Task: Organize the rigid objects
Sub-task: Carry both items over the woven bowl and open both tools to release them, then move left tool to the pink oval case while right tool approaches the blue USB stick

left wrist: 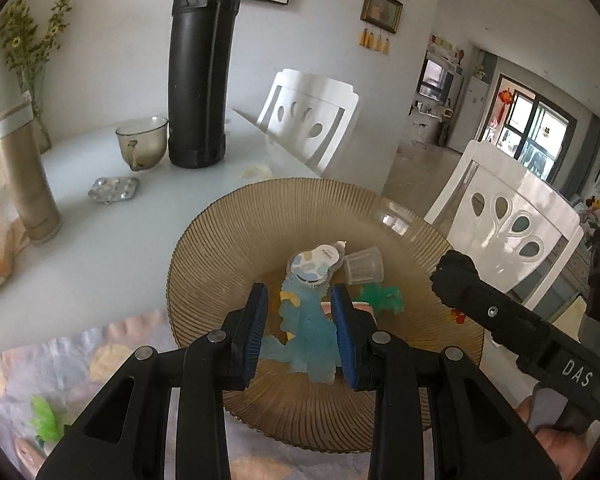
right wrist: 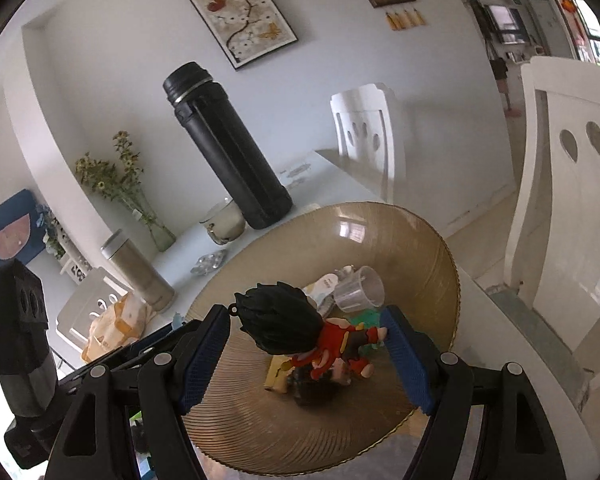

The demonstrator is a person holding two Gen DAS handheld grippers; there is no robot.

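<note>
Amber ribbed glass plate (left wrist: 220,240) sits under both sets of jaws; black thermos (left wrist: 202,64) stands well beyond it, past the jaws. Left wrist view only: left gripper (left wrist: 300,320) has jaws apart around a blue dinosaur toy (left wrist: 308,340) lying flat on the plate, pad contact unclear, with a clear small cup (left wrist: 364,266) tipped just ahead. Right wrist view only: right gripper (right wrist: 306,354) has jaws wide apart, a black-haired red figurine (right wrist: 300,336) between them on the plate, touching neither pad.
</note>
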